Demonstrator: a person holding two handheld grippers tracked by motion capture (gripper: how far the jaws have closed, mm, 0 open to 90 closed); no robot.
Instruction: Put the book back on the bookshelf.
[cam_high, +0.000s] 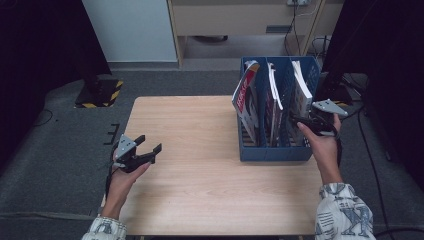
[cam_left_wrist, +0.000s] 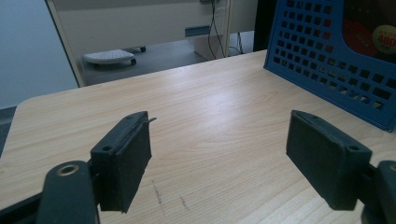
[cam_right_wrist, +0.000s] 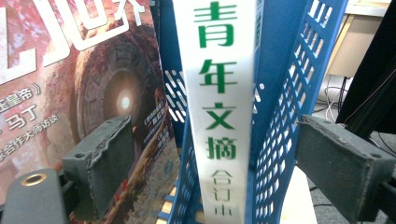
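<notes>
Wooden tabletop (cam_high: 200, 190) carries a blue rack (cam_high: 272, 150) with magazines. Left gripper (cam_high: 150, 150) hovers with jaws open, nothing between them. Right gripper (cam_right_wrist: 210, 158) has jaws open around a white book spine (cam_right_wrist: 219, 93), not pressing it.

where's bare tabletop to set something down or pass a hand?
Free: the wooden table from its left edge to the blue file rack, apart from the left gripper near the left edge, and the near strip in front of the rack. Crowded: the right rear corner, where the rack's magazines and the right gripper sit.
</notes>
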